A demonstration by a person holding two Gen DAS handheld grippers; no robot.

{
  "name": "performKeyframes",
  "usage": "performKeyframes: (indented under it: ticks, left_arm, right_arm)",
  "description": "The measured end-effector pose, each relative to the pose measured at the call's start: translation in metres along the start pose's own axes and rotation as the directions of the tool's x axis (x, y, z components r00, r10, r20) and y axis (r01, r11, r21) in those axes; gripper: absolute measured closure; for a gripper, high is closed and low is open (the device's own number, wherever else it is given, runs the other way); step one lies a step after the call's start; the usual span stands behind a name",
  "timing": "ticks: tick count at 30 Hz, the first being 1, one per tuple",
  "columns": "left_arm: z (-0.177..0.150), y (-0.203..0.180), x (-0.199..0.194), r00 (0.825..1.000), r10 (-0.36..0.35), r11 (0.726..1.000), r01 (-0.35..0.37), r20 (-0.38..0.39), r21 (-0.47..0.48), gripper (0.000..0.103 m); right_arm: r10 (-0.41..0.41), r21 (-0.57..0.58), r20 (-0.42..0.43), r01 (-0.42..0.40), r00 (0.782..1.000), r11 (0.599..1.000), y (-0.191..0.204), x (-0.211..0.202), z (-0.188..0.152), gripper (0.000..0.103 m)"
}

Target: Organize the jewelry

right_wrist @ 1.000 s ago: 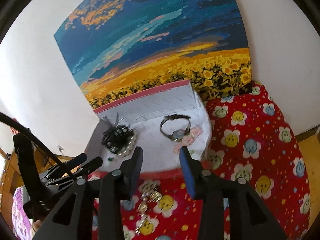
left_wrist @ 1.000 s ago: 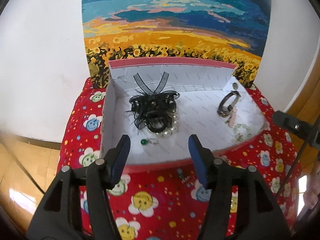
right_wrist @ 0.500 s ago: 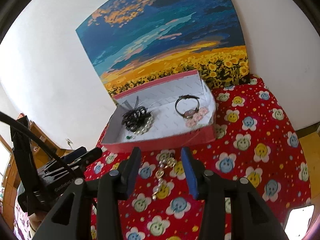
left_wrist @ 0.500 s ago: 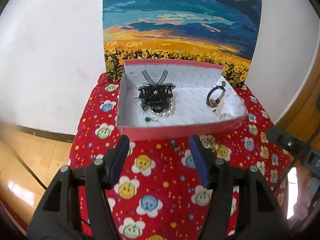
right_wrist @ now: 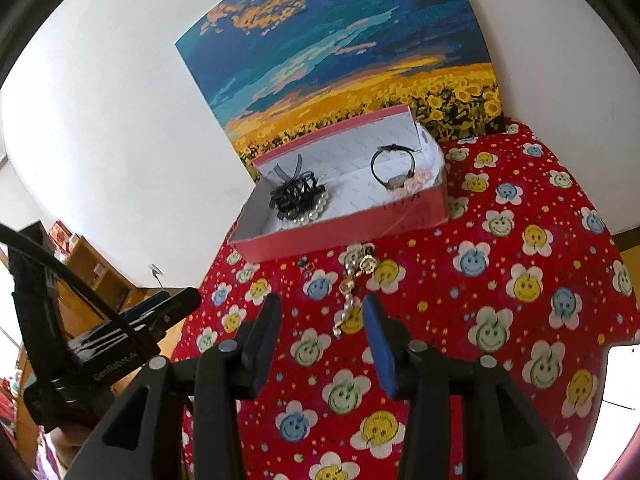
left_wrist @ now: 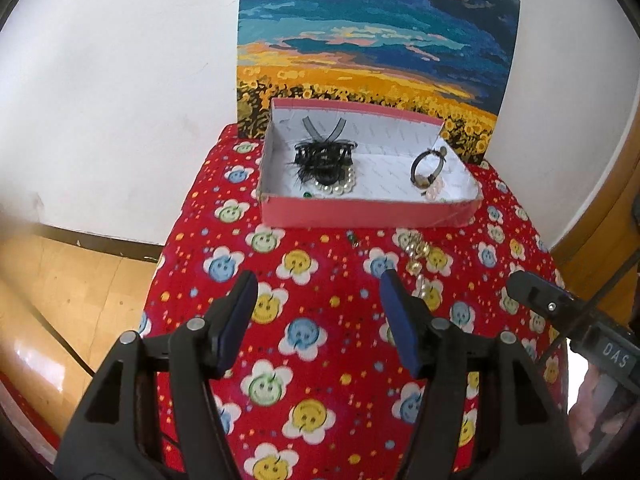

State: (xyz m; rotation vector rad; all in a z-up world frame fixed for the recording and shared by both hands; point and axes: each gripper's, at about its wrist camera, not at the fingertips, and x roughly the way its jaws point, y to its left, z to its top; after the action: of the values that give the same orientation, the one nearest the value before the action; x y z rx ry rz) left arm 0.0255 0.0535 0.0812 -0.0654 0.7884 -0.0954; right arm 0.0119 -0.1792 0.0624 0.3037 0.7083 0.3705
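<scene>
From where I stand, the left gripper [left_wrist: 316,304] hangs over the red smiley cloth [left_wrist: 304,364] with its blue pads fairly wide apart and nothing between them. Beyond it, the pink box [left_wrist: 360,212] already holds a black hair clip [left_wrist: 324,156] on a pearl bracelet [left_wrist: 340,188], a green stud, and further right a watch [left_wrist: 428,166] by some pale pink beads. A small green earring [left_wrist: 352,237] and a gold-and-pearl chain [right_wrist: 354,288] lie loose on the cloth just before the box, so I judge two pieces are left. The right gripper [right_wrist: 322,322], fingers narrower and empty, points at that chain. Compared with a second ago, both grippers have drawn back from the box, which looks smaller now.
</scene>
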Motion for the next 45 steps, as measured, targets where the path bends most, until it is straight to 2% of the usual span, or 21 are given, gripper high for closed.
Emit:
performKeyframes:
  ticks: [5,11,18,23,27,33,35,37,41,45]
  left_arm:
    - [-0.013,0.002,0.003,1.000,0.015,1.000,-0.015,-0.011,0.009,0.047]
    - [-0.022,0.011,0.019,0.999,0.035,0.999,-0.035,-0.037,0.001,0.047]
    - [-0.026,0.024,0.036,0.997,0.056,0.998,-0.057,-0.048,-0.017,0.047]
    - [-0.026,0.030,0.047,0.998,0.033,0.999,-0.034,-0.061,-0.030,0.047]
    - [-0.027,0.033,0.053,0.997,0.017,0.999,-0.019,-0.070,-0.027,0.046]
    - [-0.027,0.039,0.060,0.997,0.005,0.999,-0.008,-0.078,-0.039,0.046]
    - [-0.027,0.040,0.061,0.997,0.001,0.999,-0.005,-0.080,-0.043,0.046]
    - [-0.027,0.039,0.062,0.997,-0.001,0.999,-0.003,-0.081,-0.043,0.046]
    - [-0.027,0.038,0.063,0.997,-0.002,0.999,-0.001,-0.083,-0.043,0.046]
    - [-0.027,0.034,0.062,0.996,-0.006,0.999,0.002,-0.087,-0.043,0.046]
  right_arm:
    - [-0.050,-0.032,-0.005,0.050,0.999,0.998,0.007,0.007,-0.019,0.058]
    - [-0.100,-0.081,-0.061,0.095,0.993,0.992,0.012,0.033,-0.034,0.058]
    - [-0.109,-0.120,-0.092,0.098,0.990,0.988,0.017,0.058,-0.031,0.058]
    - [-0.132,-0.146,-0.116,0.115,0.984,0.983,0.020,0.082,-0.025,0.058]
    - [-0.183,-0.175,-0.127,0.160,0.975,0.972,0.022,0.098,-0.023,0.067]
    - [-0.264,-0.221,-0.116,0.234,0.958,0.947,0.027,0.114,-0.020,0.072]
    - [-0.291,-0.242,-0.109,0.259,0.950,0.935,0.030,0.118,-0.019,0.078]
    - [-0.325,-0.280,-0.106,0.286,0.940,0.917,0.033,0.120,-0.019,0.092]
    - [-0.326,-0.314,-0.115,0.277,0.938,0.908,0.036,0.121,-0.019,0.094]
    - [-0.253,-0.261,-0.120,0.215,0.960,0.941,0.031,0.109,-0.017,0.094]
